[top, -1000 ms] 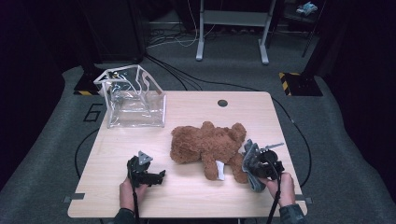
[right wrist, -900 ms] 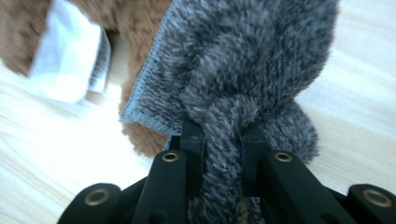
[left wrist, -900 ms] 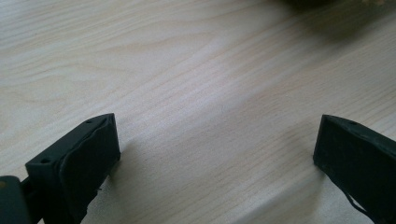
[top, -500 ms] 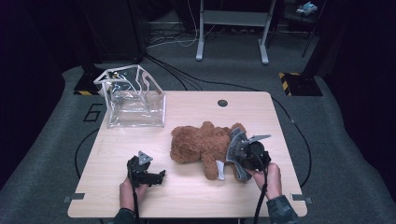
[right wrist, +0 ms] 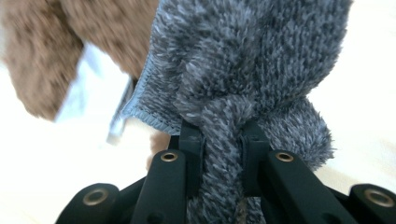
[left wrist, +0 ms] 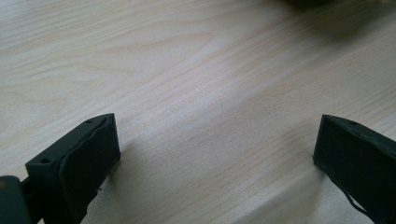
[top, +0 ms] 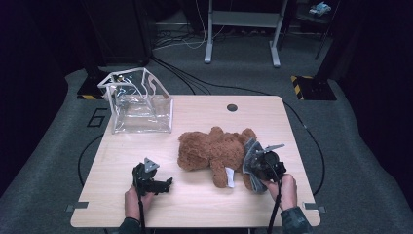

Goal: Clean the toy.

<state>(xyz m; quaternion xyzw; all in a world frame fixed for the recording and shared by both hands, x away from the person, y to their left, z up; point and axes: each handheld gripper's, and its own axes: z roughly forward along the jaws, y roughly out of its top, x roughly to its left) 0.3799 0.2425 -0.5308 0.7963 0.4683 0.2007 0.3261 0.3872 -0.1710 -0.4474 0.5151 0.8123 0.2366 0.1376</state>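
Grey fleece cloth (right wrist: 243, 70) is pinched in the closed jaws of the right gripper (top: 260, 163), bunched against the teddy bear's (top: 214, 151) right-hand end. Bear lies on its side mid-table (top: 204, 209), long axis running left to right, just left of that gripper. Left gripper (top: 160, 185) rests spread and empty on bare wood, farther off. Cloth is plush and stitched-edged.

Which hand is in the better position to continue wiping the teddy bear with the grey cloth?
The right. The right gripper is shut on the grey cloth, right against the teddy bear. The left gripper is open over bare table, apart from the bear.
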